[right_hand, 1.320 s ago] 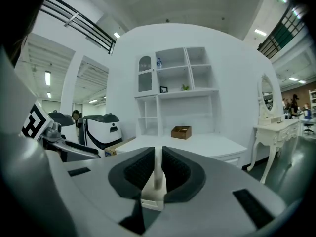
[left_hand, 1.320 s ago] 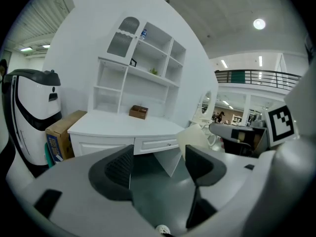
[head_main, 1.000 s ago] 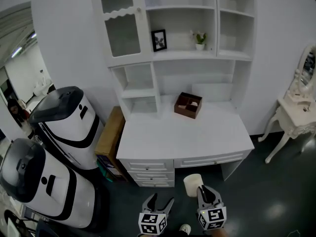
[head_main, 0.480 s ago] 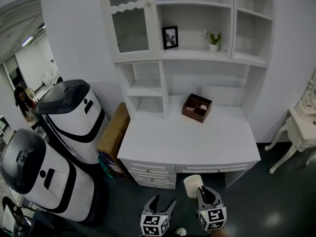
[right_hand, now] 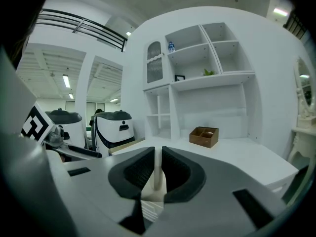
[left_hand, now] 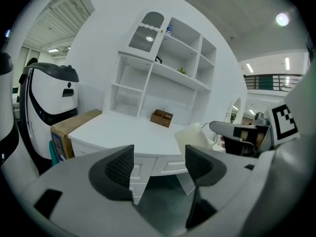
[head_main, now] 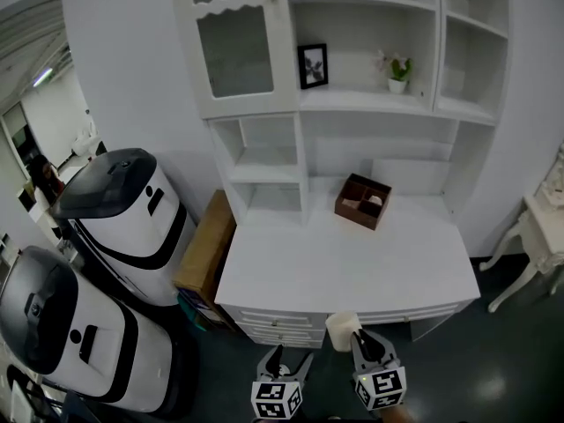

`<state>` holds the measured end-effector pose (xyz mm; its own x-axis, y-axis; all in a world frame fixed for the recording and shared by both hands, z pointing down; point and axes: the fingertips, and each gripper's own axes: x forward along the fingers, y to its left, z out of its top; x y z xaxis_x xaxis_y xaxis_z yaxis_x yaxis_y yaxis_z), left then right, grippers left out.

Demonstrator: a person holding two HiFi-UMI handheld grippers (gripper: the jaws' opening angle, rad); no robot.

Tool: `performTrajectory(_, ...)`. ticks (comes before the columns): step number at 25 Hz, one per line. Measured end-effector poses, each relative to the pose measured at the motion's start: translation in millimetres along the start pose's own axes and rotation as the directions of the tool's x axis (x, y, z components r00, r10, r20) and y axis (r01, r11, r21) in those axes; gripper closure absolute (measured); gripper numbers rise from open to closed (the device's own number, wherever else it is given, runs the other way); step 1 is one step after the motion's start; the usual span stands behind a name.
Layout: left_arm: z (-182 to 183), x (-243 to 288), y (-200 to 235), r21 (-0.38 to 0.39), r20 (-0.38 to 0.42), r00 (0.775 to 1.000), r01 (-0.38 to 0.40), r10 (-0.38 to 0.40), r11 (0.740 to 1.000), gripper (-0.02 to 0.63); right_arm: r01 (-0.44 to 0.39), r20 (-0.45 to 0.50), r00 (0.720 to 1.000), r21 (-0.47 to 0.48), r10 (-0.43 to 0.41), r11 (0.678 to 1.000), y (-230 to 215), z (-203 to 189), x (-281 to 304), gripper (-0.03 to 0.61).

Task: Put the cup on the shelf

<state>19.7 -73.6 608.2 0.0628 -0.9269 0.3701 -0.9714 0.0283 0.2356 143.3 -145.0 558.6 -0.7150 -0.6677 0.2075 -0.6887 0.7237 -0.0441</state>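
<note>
A cream cup (head_main: 342, 330) hangs in front of the white desk (head_main: 352, 267), below its front edge. My right gripper (head_main: 356, 337) is shut on the cup's wall; in the right gripper view the thin wall (right_hand: 157, 168) stands pinched between the two pads. Left of it, my left gripper (head_main: 289, 358) is open with nothing between its fingers, and its own view has the cup (left_hand: 194, 138) off to the right of the jaws (left_hand: 158, 164). The white shelf unit (head_main: 361, 102) rises from the desk's back.
A brown divided box (head_main: 363, 201) sits on the desk near the back. A framed picture (head_main: 312, 65) and a small potted plant (head_main: 398, 69) stand on the shelf. Two white robots (head_main: 119, 210) and a cardboard box (head_main: 207, 249) stand left; a dressing table (head_main: 539, 227) right.
The desk and shelf unit have shifted right and drawn nearer in the head view. Both grippers keep their places at the bottom, with the cup still held.
</note>
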Motion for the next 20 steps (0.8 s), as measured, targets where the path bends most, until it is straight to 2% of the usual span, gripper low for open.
performTrajectory(10,72.7,57.4,107.6,0.040,0.014,1.000,0.010,-0.011,0.999,0.290,0.014,0.014,1.000,-0.003,-0.014,1.000,26.4,39.4,126.0,0.522)
performTrajectory(20,113.1,97.0,185.8,0.058,0.002,0.998,0.055,-0.055,0.997,0.290,0.052,0.003,0.999,-0.002,-0.052,0.999,53.8,56.3,206.8,0.522)
